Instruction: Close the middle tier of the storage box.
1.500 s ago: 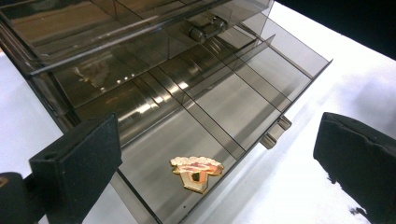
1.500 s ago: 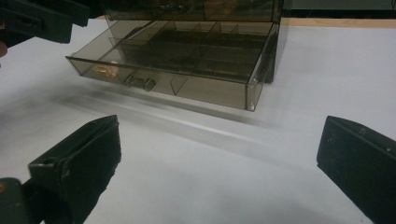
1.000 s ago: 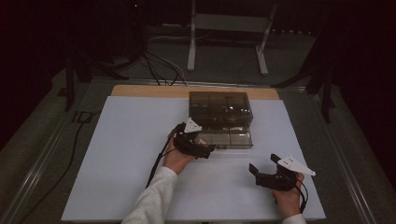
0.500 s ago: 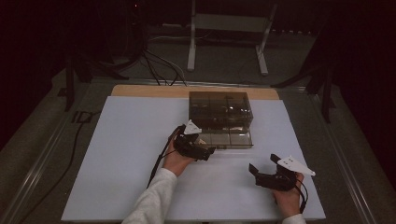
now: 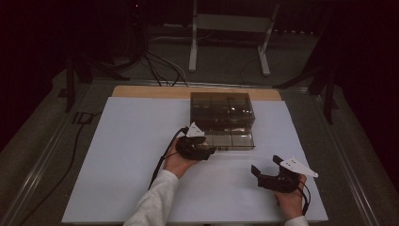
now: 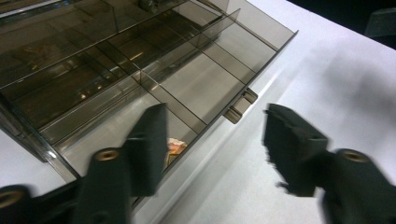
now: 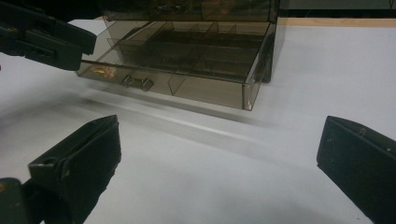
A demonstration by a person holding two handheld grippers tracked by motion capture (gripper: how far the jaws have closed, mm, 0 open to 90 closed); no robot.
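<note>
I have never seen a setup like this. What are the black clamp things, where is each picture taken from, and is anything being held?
A person at a table holds a two-jaw hand tool in each hand. The high view looks down from above; the other two views come from cameras riding on each tool, looking along its black jaws.

On the white table top stands a smoky clear drawer box with its bottom drawer pulled out. A small orange item lies in the drawer's near corner compartment.

The left gripper is at the drawer front; its jaws have just been closing, one over the drawer and one outside, with nothing gripped yet. The right gripper waits open over bare table.
</note>
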